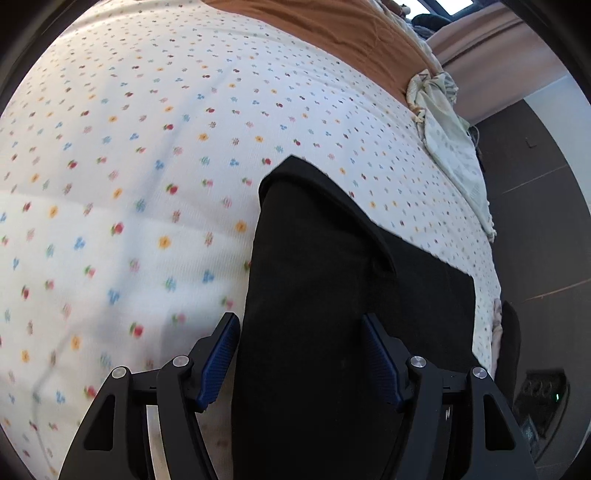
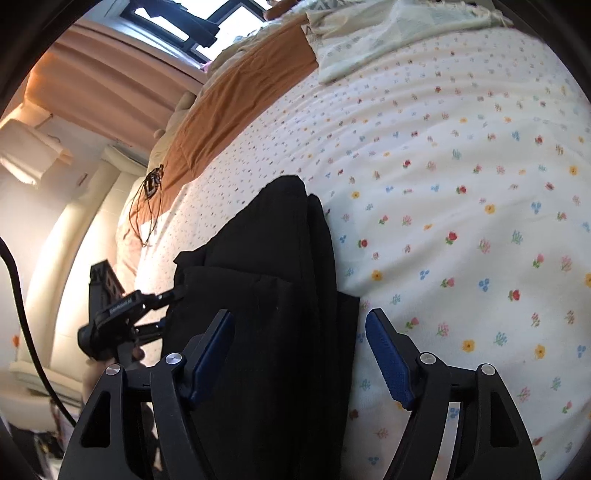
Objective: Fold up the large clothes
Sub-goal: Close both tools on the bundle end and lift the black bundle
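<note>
A black garment (image 1: 332, 295) lies folded in layers on a white bed sheet with small flowers (image 1: 129, 147). My left gripper (image 1: 301, 354) is open, its blue pads on either side of the garment's near part. In the right wrist view the same black garment (image 2: 266, 295) runs from the near edge up the bed. My right gripper (image 2: 299, 354) is open over the garment's right edge. The left gripper (image 2: 122, 314) also shows in the right wrist view, at the garment's left edge.
An orange cloth (image 1: 351, 33) lies at the far end of the bed, with a pale patterned cloth (image 1: 447, 125) beside it. A dark floor (image 1: 535, 221) runs along the bed's right side. Curtains (image 2: 92, 85) and a window (image 2: 192, 22) stand beyond. A thin cord (image 2: 147, 199) lies on the bed's left edge.
</note>
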`<act>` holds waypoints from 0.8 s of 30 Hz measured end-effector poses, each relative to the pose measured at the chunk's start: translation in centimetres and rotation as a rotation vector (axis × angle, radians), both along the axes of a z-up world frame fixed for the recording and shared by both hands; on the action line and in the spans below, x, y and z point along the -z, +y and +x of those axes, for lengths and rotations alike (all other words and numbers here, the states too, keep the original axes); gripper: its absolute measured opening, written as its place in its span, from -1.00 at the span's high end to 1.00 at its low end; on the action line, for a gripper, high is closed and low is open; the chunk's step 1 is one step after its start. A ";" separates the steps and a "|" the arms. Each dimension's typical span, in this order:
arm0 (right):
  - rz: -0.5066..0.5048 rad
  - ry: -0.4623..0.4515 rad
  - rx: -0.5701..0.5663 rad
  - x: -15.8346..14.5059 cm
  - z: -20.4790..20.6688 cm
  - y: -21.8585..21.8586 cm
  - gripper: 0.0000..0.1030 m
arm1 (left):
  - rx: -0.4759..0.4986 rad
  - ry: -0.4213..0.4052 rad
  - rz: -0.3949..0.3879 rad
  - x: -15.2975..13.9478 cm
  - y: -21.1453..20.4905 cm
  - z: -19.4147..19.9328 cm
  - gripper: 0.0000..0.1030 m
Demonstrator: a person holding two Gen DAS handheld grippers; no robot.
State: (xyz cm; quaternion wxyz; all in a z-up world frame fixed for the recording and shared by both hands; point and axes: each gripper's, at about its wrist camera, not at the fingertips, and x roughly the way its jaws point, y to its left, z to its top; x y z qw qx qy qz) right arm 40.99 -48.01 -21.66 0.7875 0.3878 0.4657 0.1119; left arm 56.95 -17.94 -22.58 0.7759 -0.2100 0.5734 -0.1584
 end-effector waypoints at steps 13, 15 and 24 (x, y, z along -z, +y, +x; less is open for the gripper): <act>0.169 0.093 -0.143 3.3 0.8 2.4 -0.44 | 0.047 -0.018 -0.027 -0.9 1.7 -4.9 0.02; 0.183 0.090 -0.141 3.5 1.4 2.6 -0.43 | 0.046 -0.008 -0.021 -0.7 1.5 -4.8 0.02; 0.208 0.075 -0.123 4.0 3.5 3.1 0.36 | 0.018 0.043 -0.073 1.0 1.5 -3.0 0.12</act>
